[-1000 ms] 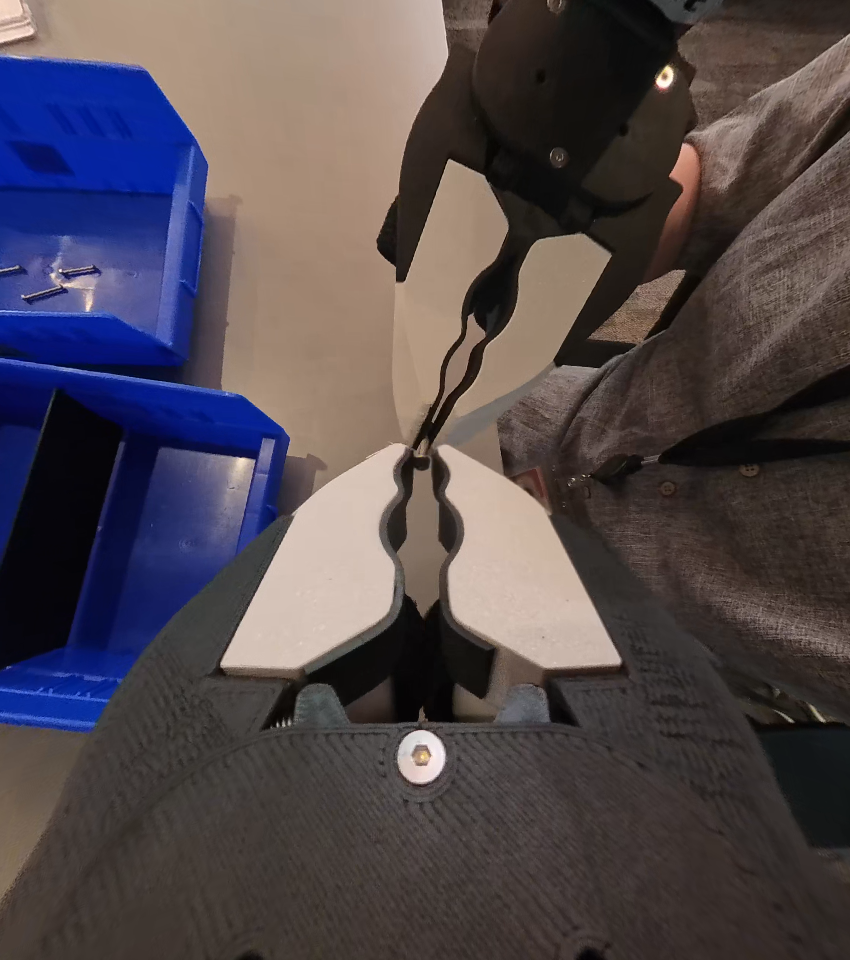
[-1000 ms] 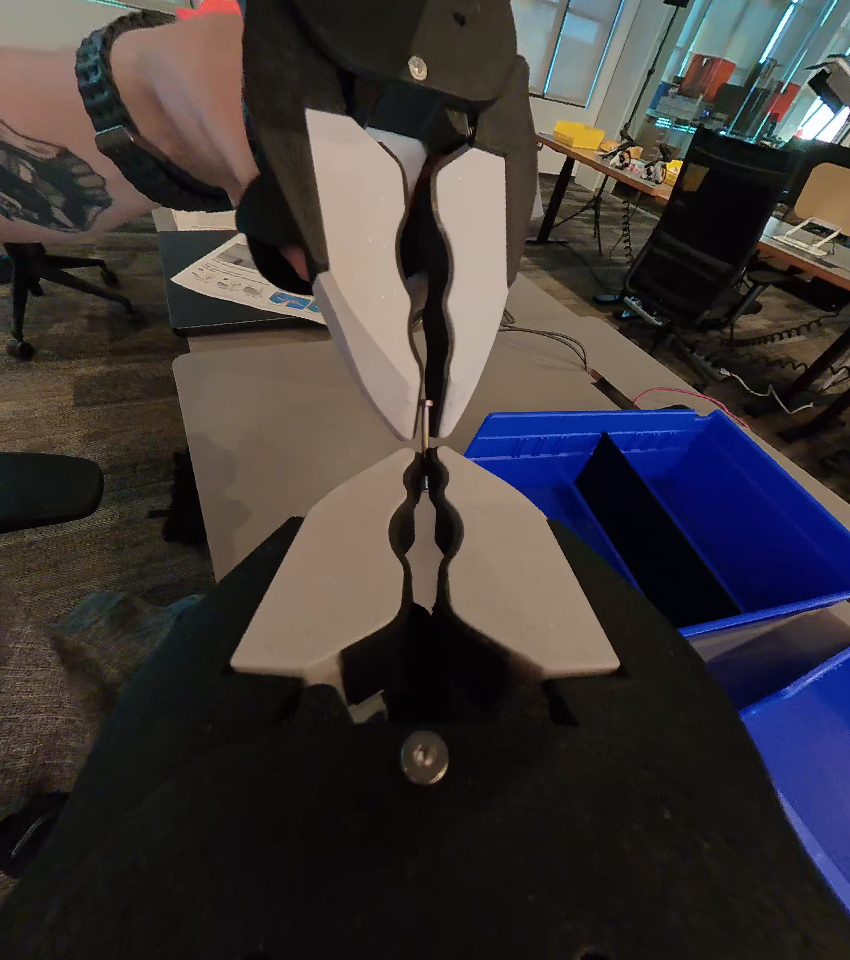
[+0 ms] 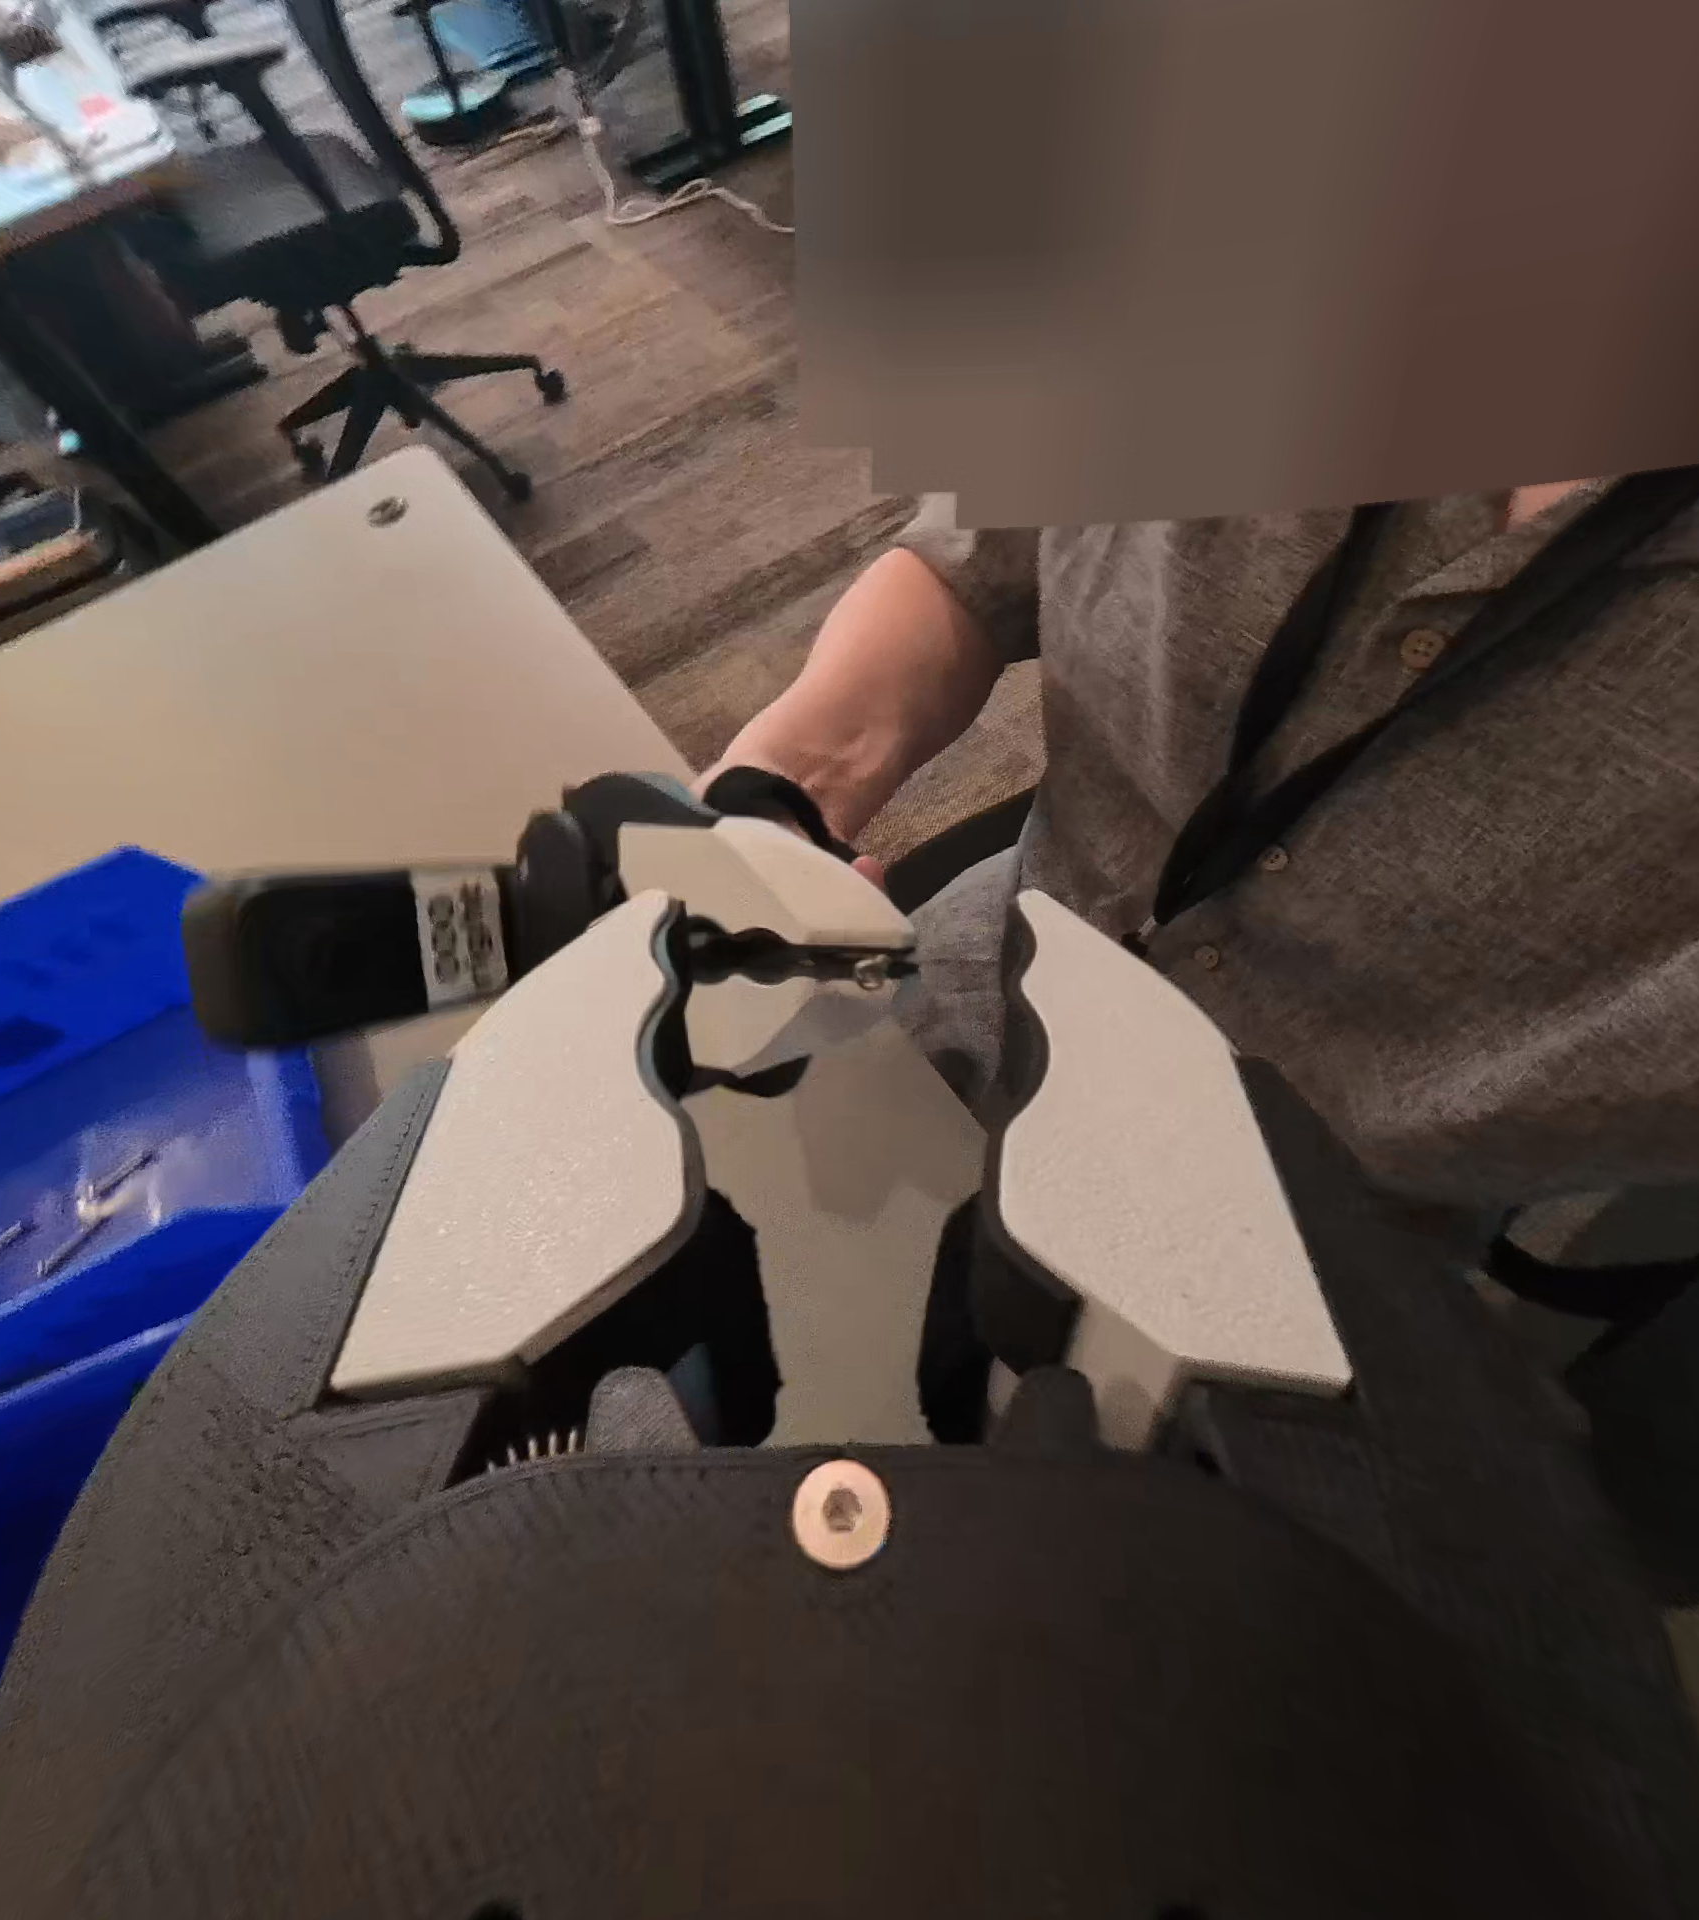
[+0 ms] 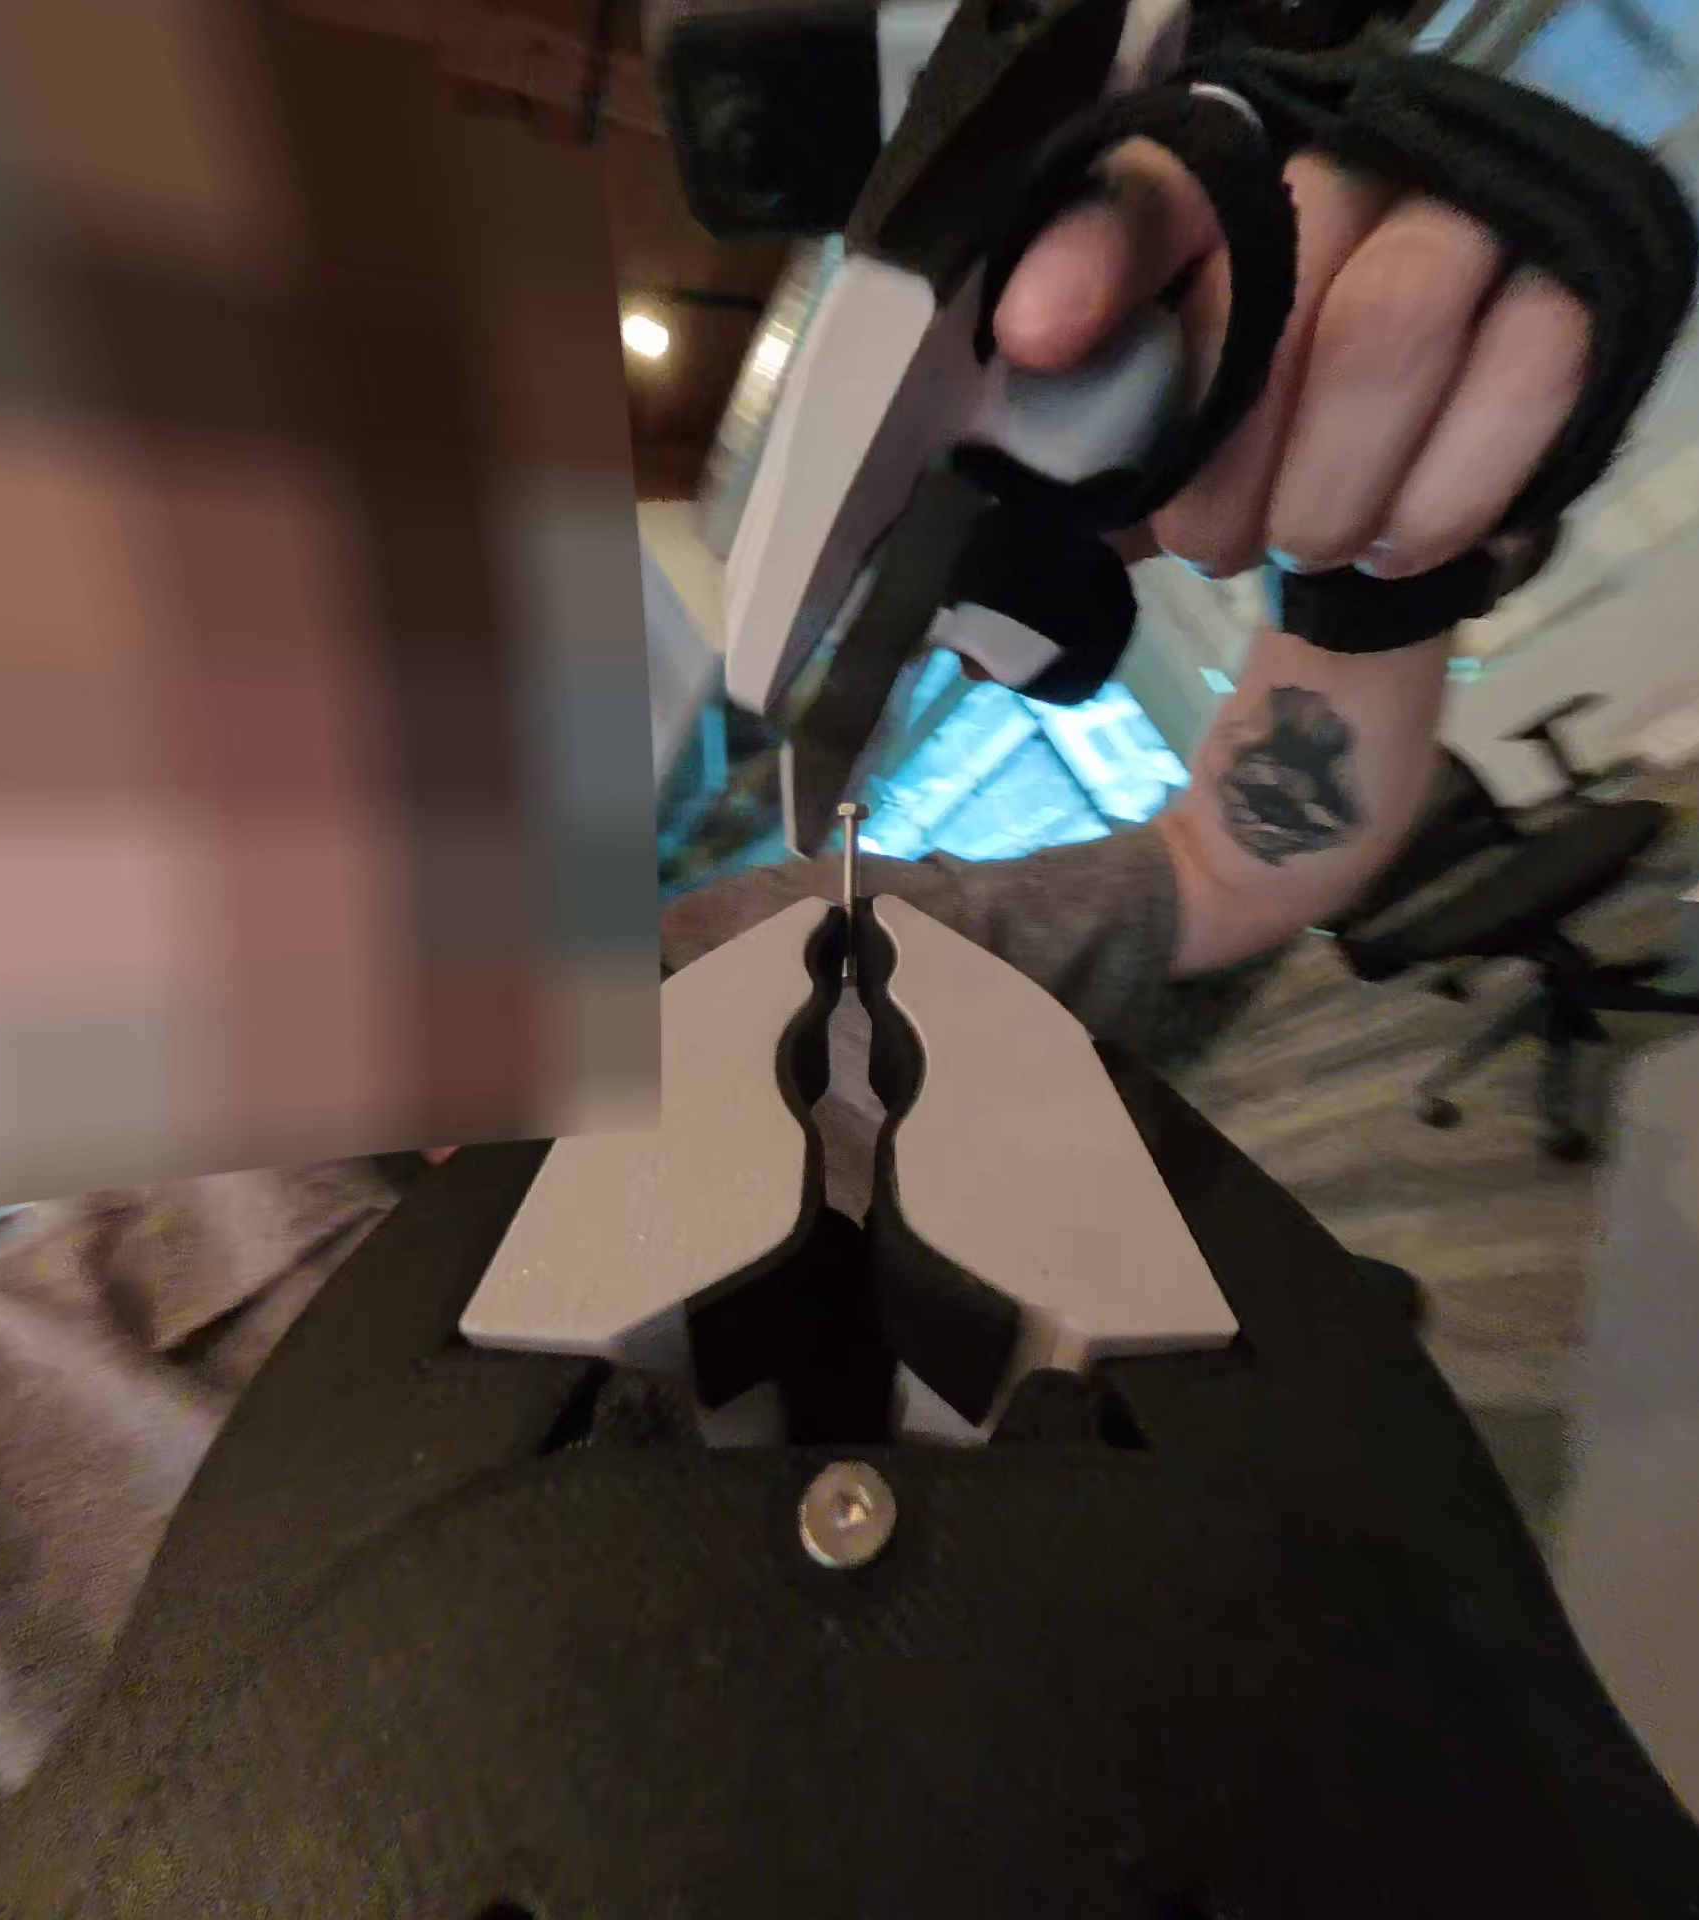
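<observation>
The left gripper (image 3: 845,925), with black printed body and pale grey flat fingers, stands wide open with nothing between its fingers. In the left wrist view the right gripper (image 3: 902,961), of the same black and grey build, crosses from nine o'clock into that open gap, its tip lying between the left fingers and apart from both. The right gripper's fingers are pressed together on a thin silver metal screw with a small hex head (image 4: 850,868). In the right wrist view the screw sticks out toward twelve o'clock from the pinched tips, its lower shank clamped and its head free, just beside the tip of the left gripper (image 4: 809,790) that comes down from one o'clock. Whether the head touches that tip cannot be told.

A person's hand in a black strap (image 4: 1344,343) holds the left gripper; another hand (image 3: 824,748) holds the right one in front of a grey shirt (image 3: 1447,883).

At eight o'clock in the left wrist view a blue plastic bin (image 3: 45,1039) sits on a beige table (image 3: 253,665), with a few loose silver screws (image 3: 55,1231) on its floor. A black office chair (image 3: 325,229) stands at eleven o'clock.
</observation>
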`<state>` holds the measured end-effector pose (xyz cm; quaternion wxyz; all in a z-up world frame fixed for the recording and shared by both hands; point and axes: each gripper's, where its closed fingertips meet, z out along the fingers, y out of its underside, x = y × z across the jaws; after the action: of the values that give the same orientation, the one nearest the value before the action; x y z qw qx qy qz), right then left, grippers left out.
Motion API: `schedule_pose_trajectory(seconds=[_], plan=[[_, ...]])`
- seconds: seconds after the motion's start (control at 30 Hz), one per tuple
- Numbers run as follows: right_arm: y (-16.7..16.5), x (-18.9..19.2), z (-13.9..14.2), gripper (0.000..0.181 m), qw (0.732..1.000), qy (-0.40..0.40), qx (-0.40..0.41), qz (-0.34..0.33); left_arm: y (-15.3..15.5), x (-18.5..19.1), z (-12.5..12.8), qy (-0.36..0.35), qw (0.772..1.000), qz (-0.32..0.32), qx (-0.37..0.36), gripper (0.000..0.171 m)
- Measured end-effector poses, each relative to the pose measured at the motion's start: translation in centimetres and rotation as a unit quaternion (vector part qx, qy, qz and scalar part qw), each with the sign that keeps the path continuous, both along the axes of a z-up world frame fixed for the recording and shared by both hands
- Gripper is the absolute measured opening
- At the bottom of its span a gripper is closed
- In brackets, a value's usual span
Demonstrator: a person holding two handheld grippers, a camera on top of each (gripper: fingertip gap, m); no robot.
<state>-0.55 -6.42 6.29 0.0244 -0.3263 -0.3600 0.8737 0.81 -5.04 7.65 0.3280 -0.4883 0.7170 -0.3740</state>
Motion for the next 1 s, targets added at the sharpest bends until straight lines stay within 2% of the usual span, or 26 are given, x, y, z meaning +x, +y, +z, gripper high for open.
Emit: schedule_pose_trajectory(seconds=[0.03,0.07,0.1,0.13,0.17,0.27,0.37,0.47,0.87,1.0], plan=[[0.2,-0.2,-0.2,0.001,0.999,-0.014,0.03,-0.03,0.5,-0.2,0.2,0.006,1.0,0.022,-0.009,0.057],[0.6,-0.2,-0.3,0.002,0.996,-0.027,0.056,-0.065,1.3,-0.4,0.4,0.013,0.998,0.052,-0.018,0.052],[1.2,-0.4,-0.6,0.002,0.987,-0.052,0.101,-0.115,2.0,-0.8,0.3,0.025,0.996,0.08,-0.03,0.033],[2.0,-0.6,-1.2,0.002,0.968,-0.084,0.159,-0.174,2.1,-1.2,0.1,0.041,0.993,0.098,-0.049,0.017],[2.6,-0.4,-1.4,0.002,0.946,-0.107,0.209,-0.224,2.3,-1.6,-0.2,0.055,0.989,0.119,-0.067,0.009],[3.9,0.2,-1.6,0.001,0.875,-0.161,0.326,-0.319,3.3,-2.3,-1.7,0.097,0.972,0.194,-0.092,0.011],[3.9,0.3,-2.1,0.002,0.838,-0.19,0.378,-0.345,3.2,-2.1,-2.9,0.128,0.961,0.22,-0.112,0.024],[3.8,0.0,-2.4,0.002,0.83,-0.198,0.39,-0.347,2.8,-1.6,-3.4,0.143,0.958,0.215,-0.121,0.026],[3.8,-0.1,-2.7,0.002,0.828,-0.199,0.392,-0.347,2.7,-0.7,-3.5,0.138,0.96,0.205,-0.132,0.015],[3.8,-0.1,-2.6,0.002,0.829,-0.197,0.391,-0.347,2.6,-0.6,-3.4,0.136,0.962,0.195,-0.137,0.007]])
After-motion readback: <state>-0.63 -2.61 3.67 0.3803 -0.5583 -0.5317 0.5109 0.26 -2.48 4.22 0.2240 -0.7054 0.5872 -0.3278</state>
